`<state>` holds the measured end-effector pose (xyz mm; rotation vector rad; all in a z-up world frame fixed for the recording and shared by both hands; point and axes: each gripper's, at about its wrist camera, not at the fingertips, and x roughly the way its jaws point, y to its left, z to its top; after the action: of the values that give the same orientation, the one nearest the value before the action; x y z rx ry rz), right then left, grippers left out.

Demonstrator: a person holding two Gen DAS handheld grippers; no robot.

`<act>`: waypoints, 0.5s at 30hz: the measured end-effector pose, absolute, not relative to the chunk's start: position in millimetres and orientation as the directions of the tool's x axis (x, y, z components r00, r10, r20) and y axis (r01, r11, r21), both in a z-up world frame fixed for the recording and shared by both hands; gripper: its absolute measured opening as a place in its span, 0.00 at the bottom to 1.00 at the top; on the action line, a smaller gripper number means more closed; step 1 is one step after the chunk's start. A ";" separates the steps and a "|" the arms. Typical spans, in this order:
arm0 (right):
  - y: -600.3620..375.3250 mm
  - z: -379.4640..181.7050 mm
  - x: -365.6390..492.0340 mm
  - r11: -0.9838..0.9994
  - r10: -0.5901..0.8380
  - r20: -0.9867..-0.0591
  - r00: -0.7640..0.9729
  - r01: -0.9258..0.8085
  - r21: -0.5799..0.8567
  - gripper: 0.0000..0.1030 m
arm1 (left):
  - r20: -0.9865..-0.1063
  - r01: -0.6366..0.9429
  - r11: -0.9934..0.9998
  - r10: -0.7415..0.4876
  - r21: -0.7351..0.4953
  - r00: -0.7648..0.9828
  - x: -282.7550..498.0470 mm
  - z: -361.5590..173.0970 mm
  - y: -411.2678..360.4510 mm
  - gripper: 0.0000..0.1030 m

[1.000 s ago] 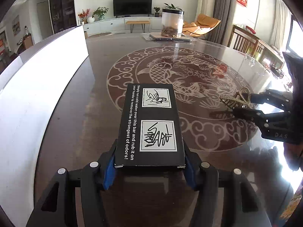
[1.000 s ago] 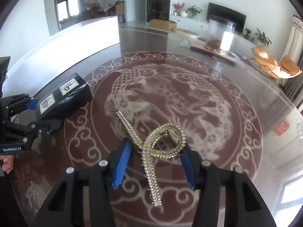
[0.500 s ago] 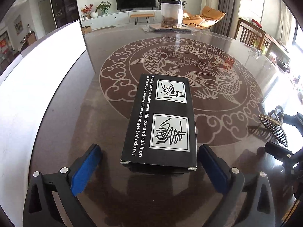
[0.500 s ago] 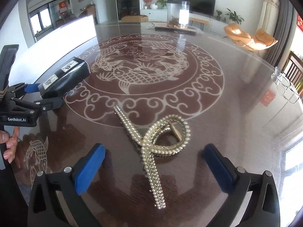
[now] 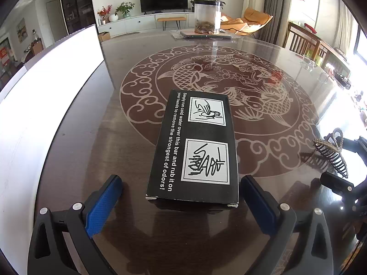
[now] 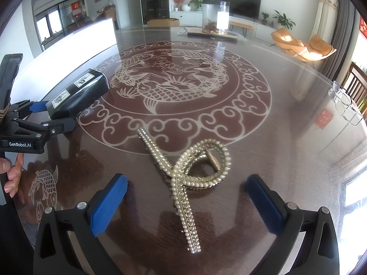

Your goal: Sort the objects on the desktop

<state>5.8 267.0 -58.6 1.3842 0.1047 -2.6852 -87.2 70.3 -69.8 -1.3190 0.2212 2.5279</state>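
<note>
Now both of my tools stood spread to their widest over the dark glass-topped table, gripping nothing. My left gripper had its blue pads well clear of the black box, which lay flat on the table between them, its near short end just past the fingertips and its long sides running away from me. White lettering ran along its left edge and two square drawings sat on its top face. The box's far end reached over the ring of cloud scrolls around the fish pattern set into the tabletop.

My right gripper was as wide, and between its fingers lay the pearl hair claw, resting on the glass and touching neither pad. Its looped head sat towards the right finger, one beaded arm pointed back at me and the other ran away to the upper left. From the left wrist view the same claw showed at the far right, teeth downward, between the right tool's black fingers.

Seen from the right wrist camera, the box sat well apart from the claw, off to the left, with my left hand on its tool's handle. At the table's far edge stood a clear cylindrical jar.
</note>
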 end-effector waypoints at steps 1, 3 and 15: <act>267.0 -58.6 5.7 -0.991 -0.074 -0.815 -0.575 0.137 -0.007 1.00 | -0.821 -0.316 -0.949 0.176 0.006 -0.543 -87.2 -69.2 70.5 1.00; 267.0 -58.6 5.7 -0.991 -0.074 -0.815 -0.575 0.137 -0.007 1.00 | -0.821 -0.317 -0.949 0.177 0.005 -0.543 -87.4 -69.4 70.7 1.00; 269.4 -61.6 -11.9 -0.972 -0.120 -0.843 -0.524 0.234 -0.007 1.00 | -0.845 -0.347 -0.938 0.180 0.007 -0.504 -96.8 -68.7 75.0 1.00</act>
<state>-11.9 269.4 -61.6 1.4088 0.1765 -2.5720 -96.8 75.0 -68.7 -1.3601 0.2518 2.4749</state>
